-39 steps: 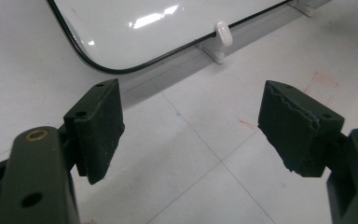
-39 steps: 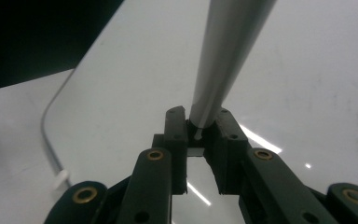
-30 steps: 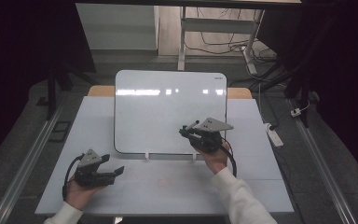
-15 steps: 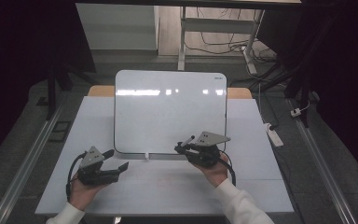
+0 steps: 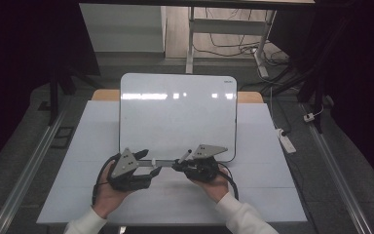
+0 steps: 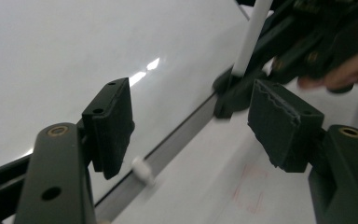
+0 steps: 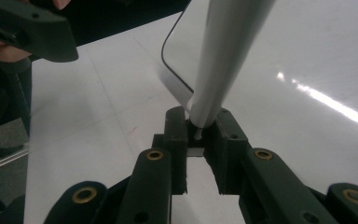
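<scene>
A: Where's the marker (image 7: 223, 60)?
B: Clamped in the right tool (image 5: 182, 165), at the whiteboard's (image 5: 175, 117) near edge.
A: And the left tool (image 5: 151, 171)?
B: Just beside that edge too, jaws apart with nothing between them, though they've just been closing. A small white cap (image 6: 142, 169) lies by the board's tray.

No text can be read: the white glossy whiteboard (image 5: 177, 114) bears a small blue corner mark, too tiny to read.

white marker (image 7: 228, 56) – glossy white whiteboard (image 5: 177, 114), black claws (image 6: 191, 126).
</scene>
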`<state>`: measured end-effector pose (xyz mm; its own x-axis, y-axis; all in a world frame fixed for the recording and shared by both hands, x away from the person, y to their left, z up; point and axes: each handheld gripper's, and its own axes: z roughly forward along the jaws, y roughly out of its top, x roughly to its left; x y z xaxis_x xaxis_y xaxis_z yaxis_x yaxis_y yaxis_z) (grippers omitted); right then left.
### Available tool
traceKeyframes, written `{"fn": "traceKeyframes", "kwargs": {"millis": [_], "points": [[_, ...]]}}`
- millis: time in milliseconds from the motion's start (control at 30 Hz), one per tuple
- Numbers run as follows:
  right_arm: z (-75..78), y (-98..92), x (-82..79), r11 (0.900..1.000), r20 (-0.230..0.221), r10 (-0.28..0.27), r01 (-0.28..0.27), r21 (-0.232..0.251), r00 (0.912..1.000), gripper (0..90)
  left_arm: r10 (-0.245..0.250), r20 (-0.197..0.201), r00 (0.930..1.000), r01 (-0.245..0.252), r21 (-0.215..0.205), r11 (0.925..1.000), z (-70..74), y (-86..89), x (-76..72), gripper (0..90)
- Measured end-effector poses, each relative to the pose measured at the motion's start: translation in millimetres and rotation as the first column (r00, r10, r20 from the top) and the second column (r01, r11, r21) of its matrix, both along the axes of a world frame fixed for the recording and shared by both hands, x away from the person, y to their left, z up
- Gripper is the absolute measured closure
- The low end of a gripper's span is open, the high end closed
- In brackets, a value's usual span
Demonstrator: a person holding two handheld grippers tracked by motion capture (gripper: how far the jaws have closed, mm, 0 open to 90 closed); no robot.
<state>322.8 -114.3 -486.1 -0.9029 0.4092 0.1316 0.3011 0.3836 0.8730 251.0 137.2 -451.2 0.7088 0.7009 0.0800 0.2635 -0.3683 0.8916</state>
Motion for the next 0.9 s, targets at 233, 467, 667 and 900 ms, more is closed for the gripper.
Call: {"fn": "traceKeyframes", "kwargs": {"millis": [233,467,667,900], "points": [[-4.3,6.5,-2.9,1.000,-0.045,-0.008,0.008,0.002,0.9990,77.5,-0.065,0.024,0.9976,0.065,-0.007,0.9978,6.6,-30.4,9.9,38.7],[-6.8,10.1,-3.4,1.000,-0.076,-0.012,0.014,0.021,0.9970,77.5,-0.105,0.026,0.9941,0.105,-0.001,0.9945,4.3,-46.2,16.1,60.2],[-7.9,12.6,-5.0,1.000,-0.085,-0.005,0.007,0.025,0.9963,77.5,-0.110,0.015,0.9939,0.110,0.003,0.9940,1.7,-50.4,20.1,71.1],[-9.4,13.4,-4.6,0.999,-0.115,-0.007,0.011,0.037,0.9933,77.4,-0.109,0.031,0.9935,0.108,0.029,0.9937,1.2,-49.3,20.3,81.5]]}}
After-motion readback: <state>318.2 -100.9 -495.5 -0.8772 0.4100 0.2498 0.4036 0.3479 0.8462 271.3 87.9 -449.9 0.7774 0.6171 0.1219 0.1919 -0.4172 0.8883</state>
